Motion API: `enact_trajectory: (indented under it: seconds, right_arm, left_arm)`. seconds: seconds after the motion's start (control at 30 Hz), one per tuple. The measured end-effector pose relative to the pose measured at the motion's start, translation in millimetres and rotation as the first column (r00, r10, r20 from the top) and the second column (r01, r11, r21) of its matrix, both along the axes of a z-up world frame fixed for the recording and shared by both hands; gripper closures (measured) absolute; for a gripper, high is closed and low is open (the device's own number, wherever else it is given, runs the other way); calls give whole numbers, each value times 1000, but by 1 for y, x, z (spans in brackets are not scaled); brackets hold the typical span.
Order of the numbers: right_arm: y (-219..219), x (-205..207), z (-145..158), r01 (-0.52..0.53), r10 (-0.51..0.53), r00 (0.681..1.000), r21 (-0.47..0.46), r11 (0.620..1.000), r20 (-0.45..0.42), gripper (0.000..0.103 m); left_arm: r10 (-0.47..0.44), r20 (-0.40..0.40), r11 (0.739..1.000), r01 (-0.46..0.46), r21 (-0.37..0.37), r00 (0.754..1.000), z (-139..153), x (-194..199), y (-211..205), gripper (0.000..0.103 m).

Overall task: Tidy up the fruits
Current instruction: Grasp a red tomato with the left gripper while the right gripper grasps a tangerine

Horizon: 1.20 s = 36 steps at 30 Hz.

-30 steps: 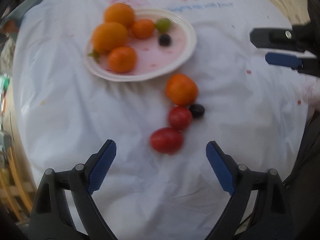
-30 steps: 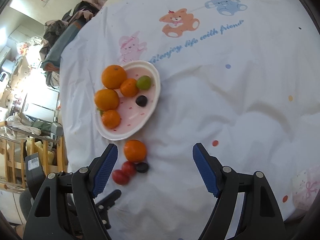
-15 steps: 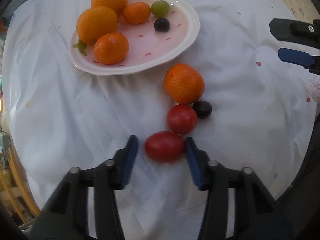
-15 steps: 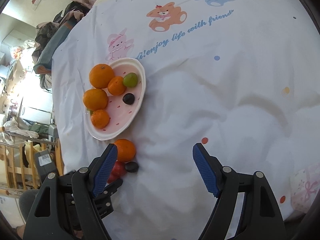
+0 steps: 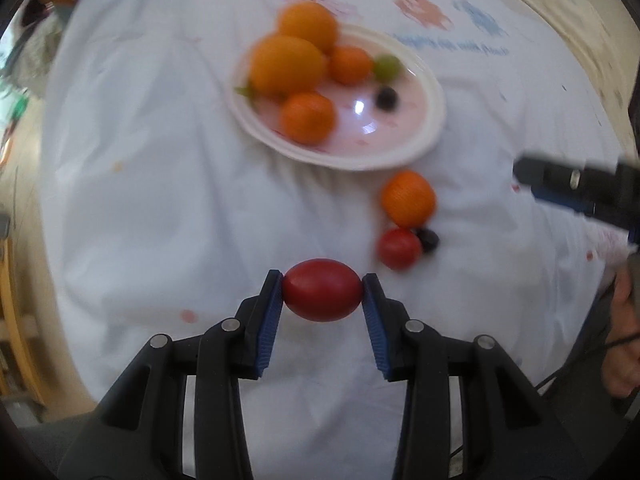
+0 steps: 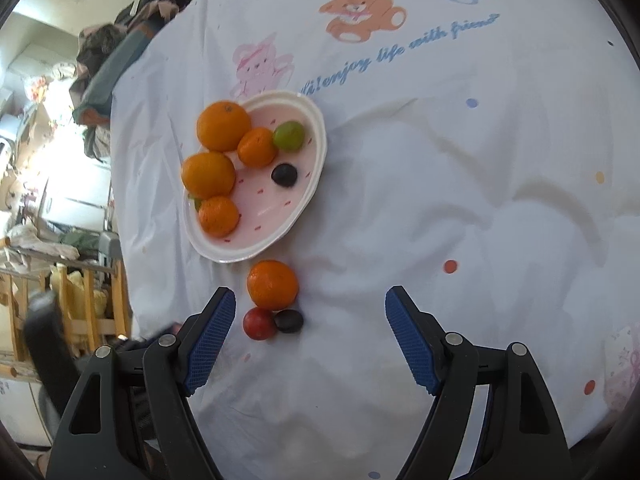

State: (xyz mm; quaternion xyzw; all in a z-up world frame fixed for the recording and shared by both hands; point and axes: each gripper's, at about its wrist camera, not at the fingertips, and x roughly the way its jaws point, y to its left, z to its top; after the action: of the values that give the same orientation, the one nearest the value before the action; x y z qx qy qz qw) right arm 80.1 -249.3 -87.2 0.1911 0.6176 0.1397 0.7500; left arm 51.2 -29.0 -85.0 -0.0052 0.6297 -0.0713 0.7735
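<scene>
1. The red tomato (image 5: 322, 295) is smooth, oval and glossy dark red, lying lengthwise between the blue pads (image 5: 269, 320) of the left gripper (image 5: 323, 298), which press on both its ends.
2. It hangs above the white cloth (image 5: 160, 200), apparently lifted clear, though blur makes that hard to confirm.
3. Just beyond it on the cloth sit a small round red tomato (image 6: 259, 323), a dark grape (image 6: 289, 321) touching it, and an orange mandarin (image 6: 273, 285) touching both.
4. Farther off, the pink-centred white plate (image 6: 316, 160) holds four orange citrus fruits, a green grape (image 6: 289, 135) and another dark grape (image 6: 284, 175).
5. The left gripper points steeply down at the cloth.
6. The right gripper (image 6: 308, 336) hovers with its jaws spread wide and nothing between the pads, tilted down; the loose fruit lies just ahead of its left finger.
7. The cloth carries printed bears (image 6: 360, 14) and blue script.
</scene>
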Motion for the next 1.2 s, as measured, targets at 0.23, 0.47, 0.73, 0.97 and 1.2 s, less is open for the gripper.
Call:
enact_trajectory:
  seconds: [0.23, 0.47, 0.73, 0.97, 1.2]
  right_arm:
    - [36, 7, -17, -111, 111, 994, -7, 994, -23, 23]
    - [74, 14, -33, -221, 220, 975, -33, 975, -33, 33]
    - [91, 23, -52, -256, 252, 967, -117, 960, -47, 39]
    - [85, 22, -50, -249, 248, 968, -158, 955, -26, 59]
    - [81, 8, -29, -277, 280, 960, -91, 957, 15, 60]
  left_arm:
    - [74, 11, 996, -73, -45, 997, -1, 1, 23, 67]
    - [93, 17, 995, -92, -22, 996, -7, 0, 42, 67]
    - [108, -41, 994, -109, -13, 993, -26, 3, 45, 67]
    - [84, -32, 996, -84, 16, 996, -27, 3, 38, 67]
    - [98, -12, 995, -98, 27, 995, -26, 4, 39, 67]
